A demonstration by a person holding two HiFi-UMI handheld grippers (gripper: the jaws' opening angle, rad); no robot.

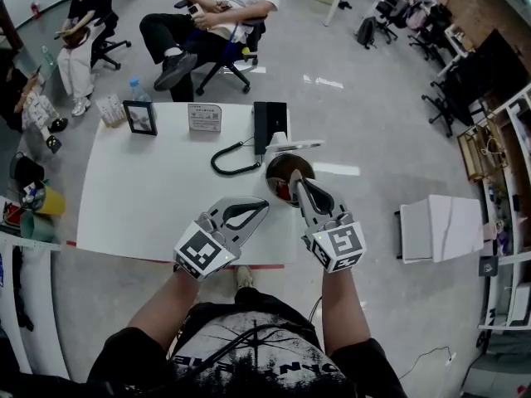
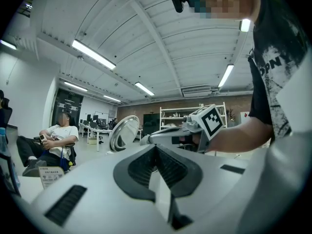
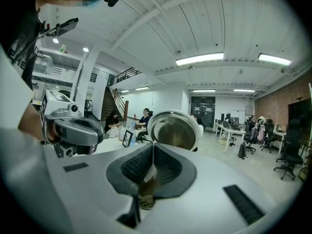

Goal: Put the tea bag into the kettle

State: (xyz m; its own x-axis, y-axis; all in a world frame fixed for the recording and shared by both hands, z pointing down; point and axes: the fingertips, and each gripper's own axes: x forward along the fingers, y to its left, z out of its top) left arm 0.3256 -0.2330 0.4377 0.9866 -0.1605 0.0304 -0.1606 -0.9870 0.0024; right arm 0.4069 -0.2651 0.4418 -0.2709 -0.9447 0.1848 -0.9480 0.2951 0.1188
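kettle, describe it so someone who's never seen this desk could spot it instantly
Find the white table and follow its right edge to the tip of the right claw. The kettle is the round steel pot there, dark inside, lid flipped up; nothing else on the table is round and metal.

"What's worn?"
"A black short-sleeved T-shirt (image 1: pixel 249 351) with white lettering and line print."
"And the tools?"
"Grey plastic left gripper (image 1: pixel 262 205) and right gripper (image 1: pixel 294 179), black ribbed pads (image 3: pixel 134 167), a black-and-white marker cube (image 1: pixel 202 252) on each."
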